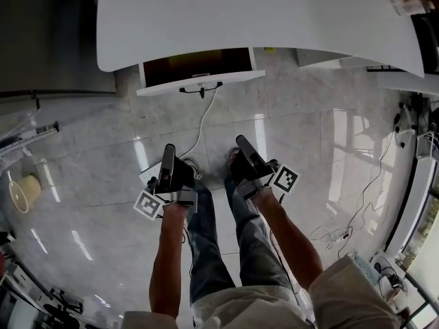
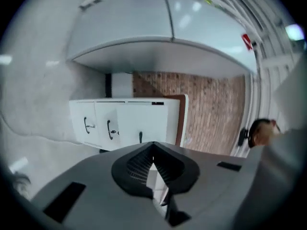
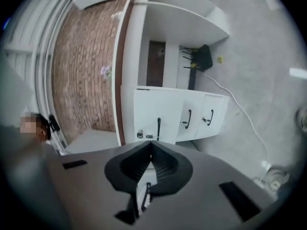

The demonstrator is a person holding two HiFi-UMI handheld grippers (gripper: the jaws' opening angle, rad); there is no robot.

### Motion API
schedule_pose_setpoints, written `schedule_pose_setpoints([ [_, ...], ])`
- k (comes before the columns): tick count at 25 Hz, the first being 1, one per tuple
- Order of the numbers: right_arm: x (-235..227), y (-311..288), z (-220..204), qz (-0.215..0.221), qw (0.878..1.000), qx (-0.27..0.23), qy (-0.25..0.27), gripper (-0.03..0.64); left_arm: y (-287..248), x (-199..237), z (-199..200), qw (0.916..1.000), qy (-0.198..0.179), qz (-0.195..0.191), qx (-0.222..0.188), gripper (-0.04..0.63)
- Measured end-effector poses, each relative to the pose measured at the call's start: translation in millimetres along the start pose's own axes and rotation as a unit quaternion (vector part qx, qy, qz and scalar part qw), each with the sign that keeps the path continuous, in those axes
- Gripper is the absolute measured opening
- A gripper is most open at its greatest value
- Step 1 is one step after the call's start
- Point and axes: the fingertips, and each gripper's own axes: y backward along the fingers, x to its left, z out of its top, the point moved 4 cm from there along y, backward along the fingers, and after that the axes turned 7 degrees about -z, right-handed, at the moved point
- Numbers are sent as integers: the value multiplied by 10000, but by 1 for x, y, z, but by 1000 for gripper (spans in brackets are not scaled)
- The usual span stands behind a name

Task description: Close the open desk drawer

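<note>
The open drawer (image 1: pixel 199 68) juts out from under the white desk (image 1: pixel 254 16), showing a dark inside, a white front and a black handle (image 1: pixel 201 87). Both grippers hover above the floor well short of it. My left gripper (image 1: pixel 169 149) is shut with nothing in it, and so is my right gripper (image 1: pixel 241 141). The left gripper view is rolled sideways; its shut jaws (image 2: pixel 153 146) face the white drawer unit (image 2: pixel 127 121) from a distance. In the right gripper view the shut jaws (image 3: pixel 150 145) point at the same unit (image 3: pixel 163 116) with its black handles (image 3: pixel 159 128).
A white cable (image 1: pixel 204 123) runs from the drawer front across the glossy tiled floor towards the person's feet. More cables (image 1: pixel 343 228) lie at the right beside white furniture (image 1: pixel 411 197). A pale bin (image 1: pixel 25 191) stands at the left. A black box (image 3: pixel 203 57) sits under the desk.
</note>
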Motion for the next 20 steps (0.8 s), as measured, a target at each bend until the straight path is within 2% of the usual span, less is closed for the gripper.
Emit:
schedule_pose_setpoints([
  [1,-2,0,2,106,9995,-135,-267,17,-2,2,-1,9993,307,-73,-205,12],
  [3,-5,-2,3,247,9980,-226,-530,17,-5,7,-7,9986,475,-77,-235,12],
  [8,-6,-7,-5,220,9990,-42,-379,18,-7,11,-20,9990,434,29,-42,12],
  [13,-12,-4,-2,149,9987,-106,-469,18,-8,14,-22,9993,330,121,98,12],
  [18,-13,-4,1,176,9990,-104,-396,23,-11,14,-20,9994,26,170,301,28],
  [19,-12,-6,0,217,9991,-45,-371,49,-13,15,-21,9990,-69,198,406,60],
  [20,-11,-8,-1,255,9991,25,-350,139,-15,15,-23,9981,-187,245,538,110],
])
